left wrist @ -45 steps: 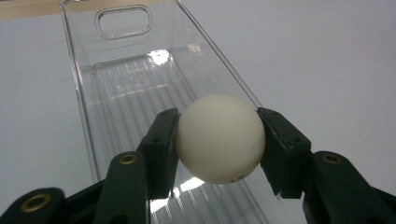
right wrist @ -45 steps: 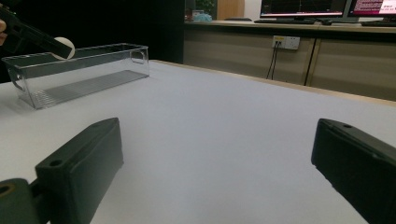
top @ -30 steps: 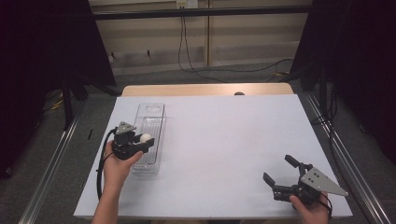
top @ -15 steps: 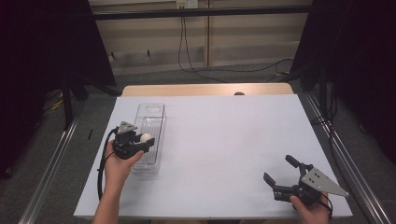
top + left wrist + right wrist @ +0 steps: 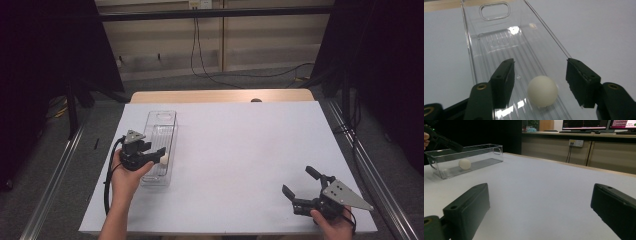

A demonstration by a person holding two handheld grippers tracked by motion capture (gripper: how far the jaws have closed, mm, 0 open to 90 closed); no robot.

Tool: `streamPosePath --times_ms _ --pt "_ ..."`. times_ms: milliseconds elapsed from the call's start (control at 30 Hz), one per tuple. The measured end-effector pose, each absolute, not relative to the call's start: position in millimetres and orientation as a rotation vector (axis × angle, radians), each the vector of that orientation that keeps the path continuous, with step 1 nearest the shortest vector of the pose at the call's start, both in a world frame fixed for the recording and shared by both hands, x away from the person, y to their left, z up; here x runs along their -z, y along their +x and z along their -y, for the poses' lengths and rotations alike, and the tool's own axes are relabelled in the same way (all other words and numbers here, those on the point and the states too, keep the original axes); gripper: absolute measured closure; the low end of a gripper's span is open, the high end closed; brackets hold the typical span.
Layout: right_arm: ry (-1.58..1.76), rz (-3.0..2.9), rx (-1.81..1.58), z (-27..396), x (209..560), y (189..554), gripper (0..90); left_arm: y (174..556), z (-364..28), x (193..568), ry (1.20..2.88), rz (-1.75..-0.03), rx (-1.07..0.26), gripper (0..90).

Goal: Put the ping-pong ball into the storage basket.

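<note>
Since the earlier high-view frames, the left gripper (image 5: 156, 154) has just been opening its jaws, and the white ball (image 5: 163, 159) now lies free between them inside the clear plastic tray (image 5: 161, 121); both hands sit where they were. At left of centre in the high view, gripper and hand (image 5: 125, 175) cover the tray's near end, so the ball shows only as a pale spot. At lower right, the right gripper (image 5: 299, 184) rests on the white table (image 5: 240, 150), jaws apart with nothing between them.

Left gripper view: the ball (image 5: 542, 91) rests on the ribbed tray floor (image 5: 506, 45), low in the frame, clear of both black jaws.

Right gripper view: two jaws rise wide apart from the bottom corners. At upper left the tray (image 5: 486, 152) holds the ball (image 5: 464, 163), the left gripper's tip (image 5: 447, 143) poised above it.
</note>
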State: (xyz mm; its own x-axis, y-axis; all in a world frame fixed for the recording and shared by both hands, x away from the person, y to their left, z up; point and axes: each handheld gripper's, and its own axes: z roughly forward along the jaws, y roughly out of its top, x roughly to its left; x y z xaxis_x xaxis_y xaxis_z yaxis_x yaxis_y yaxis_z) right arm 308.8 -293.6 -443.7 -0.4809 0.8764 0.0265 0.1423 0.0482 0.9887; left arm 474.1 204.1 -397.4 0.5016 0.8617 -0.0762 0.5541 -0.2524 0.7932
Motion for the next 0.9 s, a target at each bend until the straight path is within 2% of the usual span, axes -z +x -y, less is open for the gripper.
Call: streamPosePath --times_ms 433,600,900 --pt "1.028 -1.697 -1.492 293.6 443.4 309.0 1.9 470.1 -204.4 395.6 1.872 -1.164 -0.488 27.2" --pt "1.025 -1.699 -1.493 292.9 443.2 309.5 1.9 466.9 -206.1 394.0 1.824 -1.168 -0.475 18.7" --pt "1.018 -1.700 -1.497 292.6 443.0 310.4 1.9 461.9 -202.0 391.7 1.786 -1.134 -0.476 12.3"
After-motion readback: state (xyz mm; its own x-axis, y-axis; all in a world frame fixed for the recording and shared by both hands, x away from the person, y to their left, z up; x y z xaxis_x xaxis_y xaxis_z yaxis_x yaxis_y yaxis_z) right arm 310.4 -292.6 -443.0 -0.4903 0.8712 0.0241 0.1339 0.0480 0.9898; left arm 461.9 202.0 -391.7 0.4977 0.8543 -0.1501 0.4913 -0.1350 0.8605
